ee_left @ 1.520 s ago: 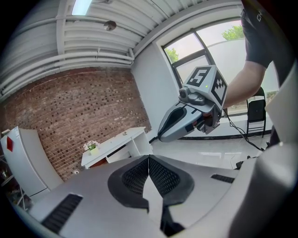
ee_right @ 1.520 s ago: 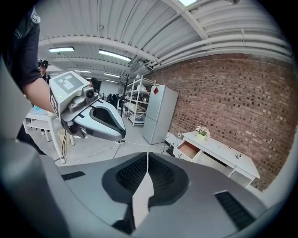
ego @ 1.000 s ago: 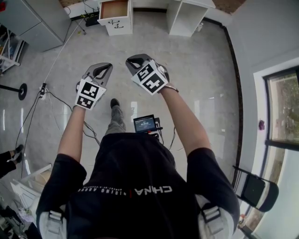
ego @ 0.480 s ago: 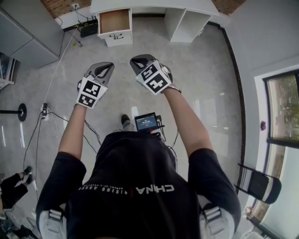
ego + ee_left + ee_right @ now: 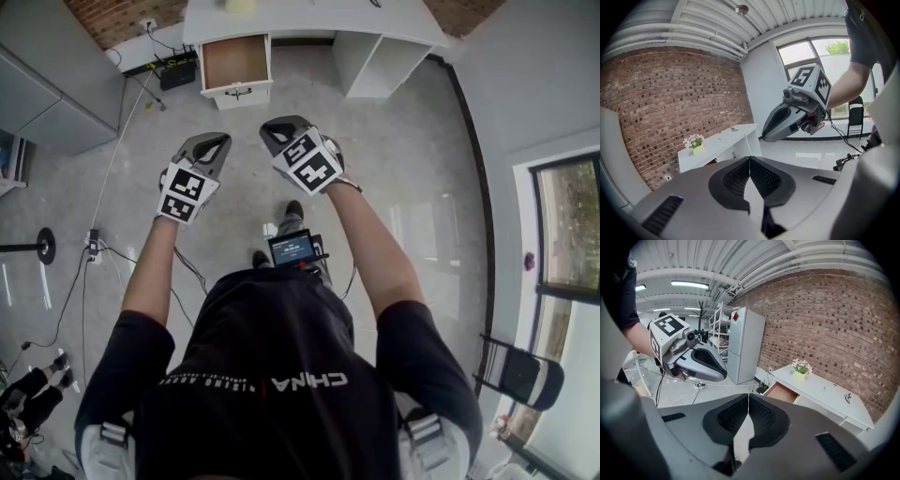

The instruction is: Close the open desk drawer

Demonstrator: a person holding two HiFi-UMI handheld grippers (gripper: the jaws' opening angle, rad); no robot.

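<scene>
Head view: your arms reach forward over the floor (image 5: 394, 141), with a small screen (image 5: 292, 248) at your waist between them. Your left gripper (image 5: 212, 142) and right gripper (image 5: 279, 129) hang in the air side by side, near each other but apart, both tips aimed at the desk (image 5: 309, 17).

In the left gripper view, your left gripper (image 5: 749, 161) has its jaws together. The ribbed pads meet at the tip with nothing between them, and the right gripper (image 5: 787, 122) floats to its upper right. In the right gripper view, your right gripper (image 5: 748, 399) is the same, with jaws pressed together and empty, and the left gripper (image 5: 701, 364) hangs off to its left.

The drawer (image 5: 235, 61) lies well ahead of both grippers across bare floor, touching neither. It stands pulled out at the desk's left end, its brown inside showing behind the white front. In the head view it sits roughly on a line between your two tips. In the right gripper view the drawer (image 5: 783, 391) shows just right of the jaw tips, far beyond them, under the desk (image 5: 825, 394).

Flowers (image 5: 800, 367) stand on the desktop above the drawer. A grey cabinet (image 5: 745, 343) stands left of the desk, and a brick wall (image 5: 825, 324) rises behind.
</scene>
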